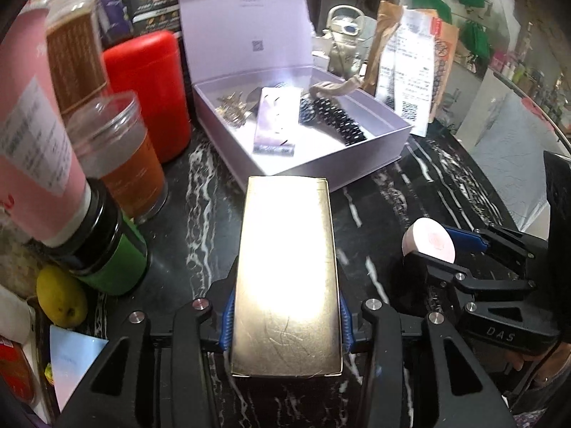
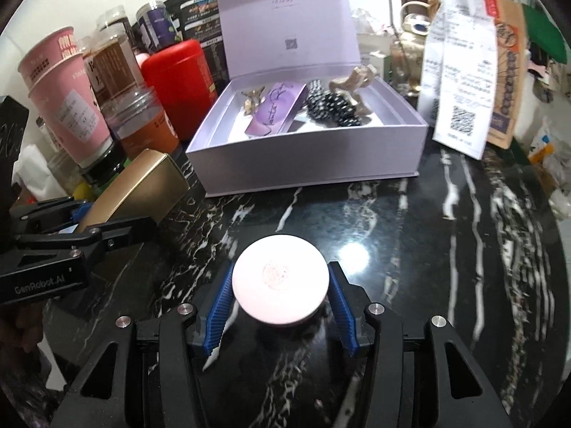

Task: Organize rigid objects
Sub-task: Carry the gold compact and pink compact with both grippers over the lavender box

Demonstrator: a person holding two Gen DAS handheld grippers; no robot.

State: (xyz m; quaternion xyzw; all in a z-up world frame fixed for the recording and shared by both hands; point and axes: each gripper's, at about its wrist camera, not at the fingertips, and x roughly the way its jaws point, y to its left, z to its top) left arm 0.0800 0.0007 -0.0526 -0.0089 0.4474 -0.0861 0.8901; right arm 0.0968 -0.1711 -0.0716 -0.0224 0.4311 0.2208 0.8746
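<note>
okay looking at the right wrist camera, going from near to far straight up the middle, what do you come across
Right gripper clamped on the pink round case → bare black marble tabletop → front wall of the open lilac box → purple card and beaded bracelet inside → raised lid.

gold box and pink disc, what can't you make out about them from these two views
- Gold box, left wrist view: any print on top is lost in glare; its underside faces away.
- Same box, right wrist view: its rear end is hidden by the left gripper.
- Pink disc, both views: its centre emblem is too small and faint to read.
</note>
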